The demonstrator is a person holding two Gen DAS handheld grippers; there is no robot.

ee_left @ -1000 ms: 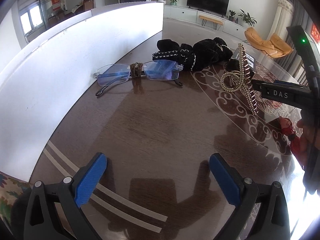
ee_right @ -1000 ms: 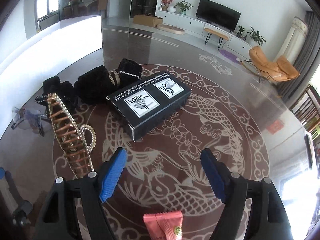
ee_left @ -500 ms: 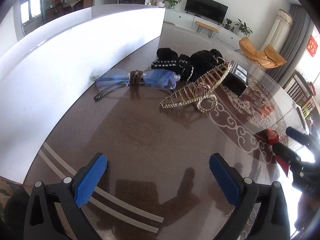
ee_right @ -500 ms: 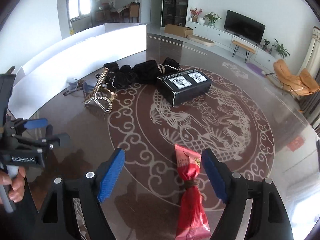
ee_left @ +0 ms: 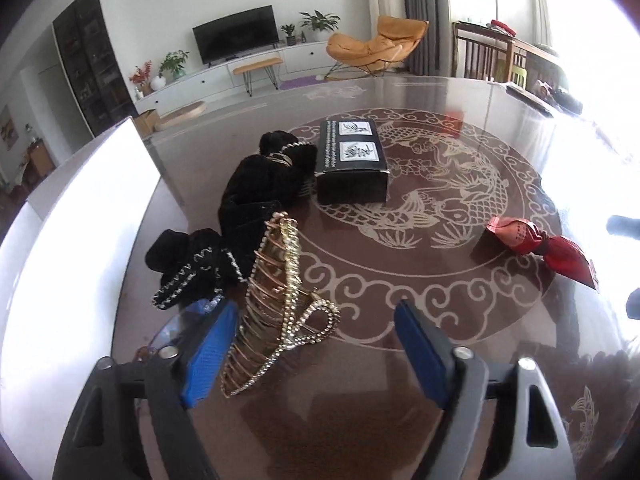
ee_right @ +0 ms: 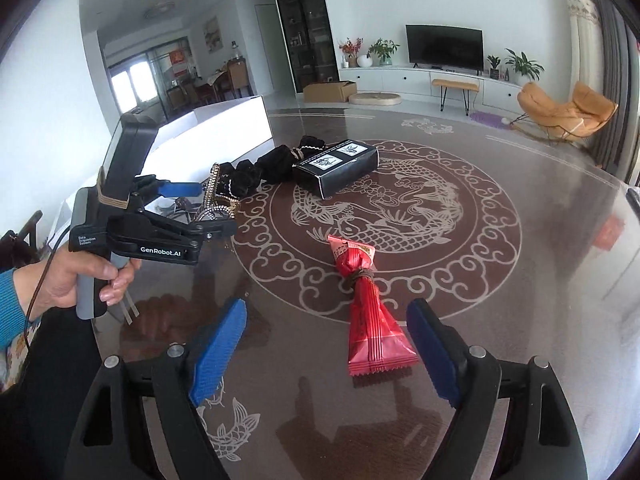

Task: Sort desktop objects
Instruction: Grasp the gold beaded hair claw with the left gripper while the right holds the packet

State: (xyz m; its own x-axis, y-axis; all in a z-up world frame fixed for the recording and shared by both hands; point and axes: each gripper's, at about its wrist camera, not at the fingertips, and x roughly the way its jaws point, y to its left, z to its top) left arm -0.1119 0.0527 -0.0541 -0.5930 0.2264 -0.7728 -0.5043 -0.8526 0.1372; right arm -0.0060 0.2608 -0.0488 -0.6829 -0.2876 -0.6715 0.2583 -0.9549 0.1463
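Note:
A gold rhinestone hair claw (ee_left: 278, 304) lies on the dark table, partly between the blue pads of my open left gripper (ee_left: 316, 354), close to the left pad. Black hair scrunchies (ee_left: 256, 196) lie behind it. Glasses (ee_left: 180, 326) show partly behind the left finger. A black box (ee_left: 352, 162) stands further back. A red snack packet (ee_right: 362, 300) lies between and ahead of the pads of my open, empty right gripper (ee_right: 326, 350). The left gripper also shows in the right wrist view (ee_right: 200, 208), over the claw (ee_right: 216, 204).
A long white box (ee_left: 68, 248) runs along the table's left side. The table top (ee_right: 440, 216) carries a round dragon pattern. The table's right edge is washed out by window glare.
My left gripper has swung right and moved up to the hair claw, which now sits between its pads. My right gripper has pulled back and turned, with the red packet now between its pads.

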